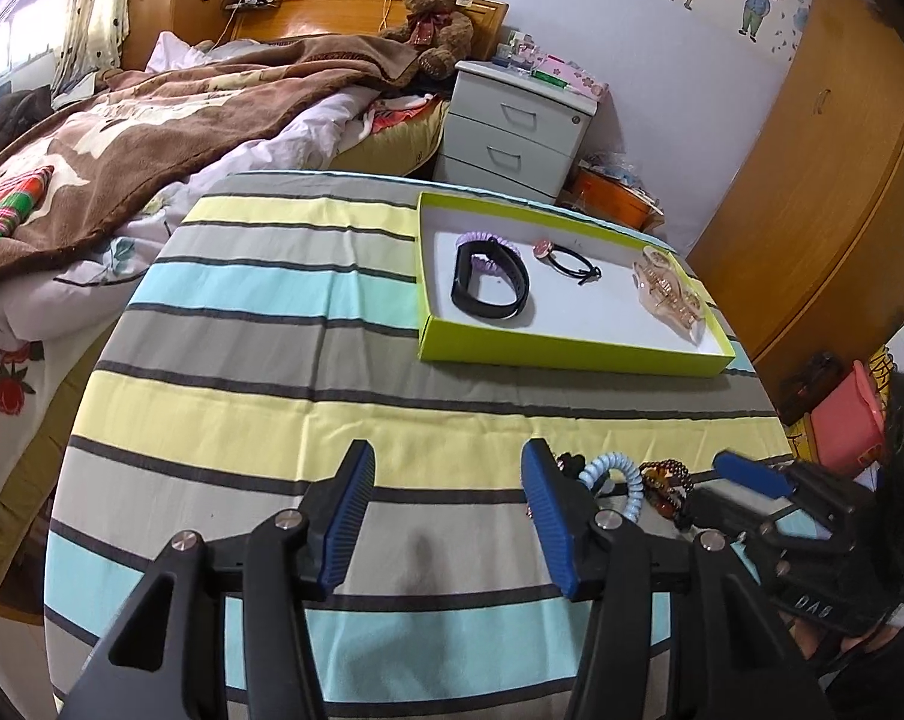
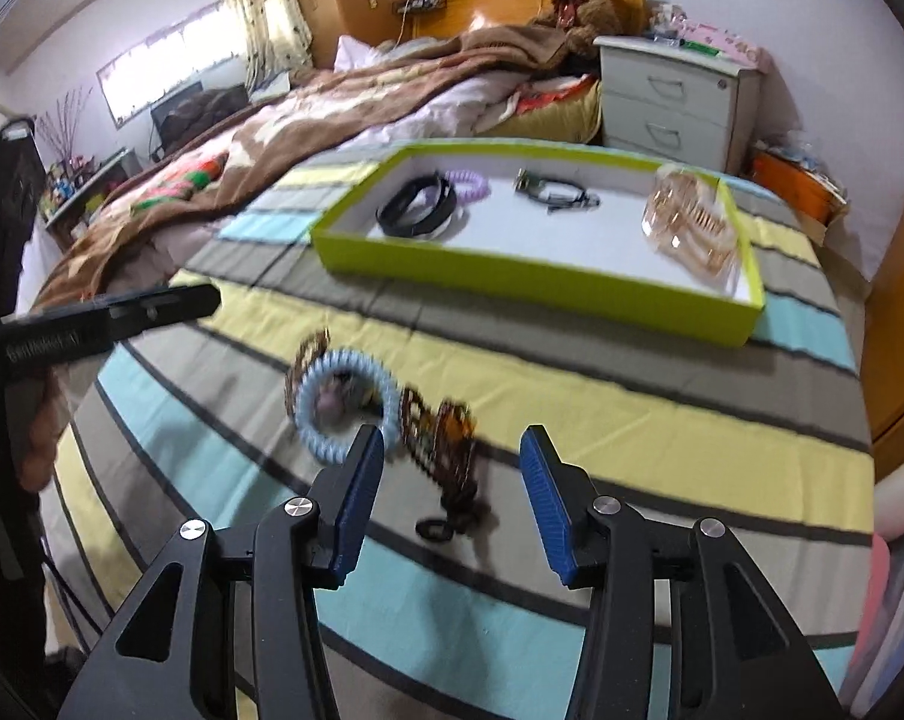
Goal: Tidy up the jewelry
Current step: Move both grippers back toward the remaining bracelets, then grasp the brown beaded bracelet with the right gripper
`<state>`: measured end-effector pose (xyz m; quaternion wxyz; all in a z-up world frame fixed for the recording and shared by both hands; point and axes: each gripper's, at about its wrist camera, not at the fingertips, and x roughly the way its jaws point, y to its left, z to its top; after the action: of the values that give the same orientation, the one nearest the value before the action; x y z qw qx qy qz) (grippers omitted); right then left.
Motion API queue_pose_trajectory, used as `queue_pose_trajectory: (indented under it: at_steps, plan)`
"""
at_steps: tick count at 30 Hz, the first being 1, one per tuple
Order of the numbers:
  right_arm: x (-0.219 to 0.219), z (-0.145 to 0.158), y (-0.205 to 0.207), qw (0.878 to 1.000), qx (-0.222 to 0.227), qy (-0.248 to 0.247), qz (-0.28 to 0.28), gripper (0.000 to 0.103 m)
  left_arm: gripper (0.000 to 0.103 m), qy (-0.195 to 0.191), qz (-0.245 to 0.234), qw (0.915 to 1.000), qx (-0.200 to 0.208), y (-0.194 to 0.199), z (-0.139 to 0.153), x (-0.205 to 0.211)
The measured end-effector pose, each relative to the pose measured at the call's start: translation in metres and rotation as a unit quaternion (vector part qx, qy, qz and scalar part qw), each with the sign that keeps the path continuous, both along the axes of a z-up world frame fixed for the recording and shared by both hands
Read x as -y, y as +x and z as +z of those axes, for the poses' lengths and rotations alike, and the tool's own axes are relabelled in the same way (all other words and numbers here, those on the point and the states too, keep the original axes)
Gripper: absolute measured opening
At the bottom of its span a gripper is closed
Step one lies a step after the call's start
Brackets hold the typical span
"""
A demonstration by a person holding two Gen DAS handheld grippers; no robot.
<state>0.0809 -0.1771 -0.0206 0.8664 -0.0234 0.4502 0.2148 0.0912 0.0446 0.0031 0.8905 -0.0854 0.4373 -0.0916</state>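
Motion blur smears the brown beaded pieces (image 2: pixel 443 441) beside the blue coil hair tie (image 2: pixel 344 405); in the left wrist view that tie (image 1: pixel 616 480) is partly hidden behind the left hand-held gripper (image 1: pixel 449 516).

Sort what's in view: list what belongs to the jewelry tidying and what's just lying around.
Job:
green tray
black band
purple coil tie
black hair tie
gold hair clip
blue coil tie
bead bracelets

Lying about:
teddy bear
nightstand
blanket
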Motion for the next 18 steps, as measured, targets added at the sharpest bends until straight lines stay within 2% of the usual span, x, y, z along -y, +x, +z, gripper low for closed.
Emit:
queue_pose_trajectory:
  at_steps: [7,9,14,18]
  plan:
    - [-0.003,-0.011,0.003,1.000,-0.006,-0.007,-0.002,0.047,0.054,-0.004,0.000,1.0000,-0.005,-0.004,-0.006,-0.004]
    - [-0.002,-0.012,0.002,1.000,-0.006,-0.005,-0.004,0.035,0.054,-0.004,0.003,0.9999,-0.010,-0.005,-0.009,-0.006]
    - [-0.002,-0.015,-0.002,1.000,0.000,-0.018,-0.001,0.017,0.054,0.000,0.006,0.9999,-0.015,-0.006,-0.012,-0.008]
    - [0.001,-0.013,-0.004,1.000,0.008,-0.020,-0.004,0.012,0.054,0.003,0.003,0.9998,-0.018,-0.007,-0.013,-0.004]
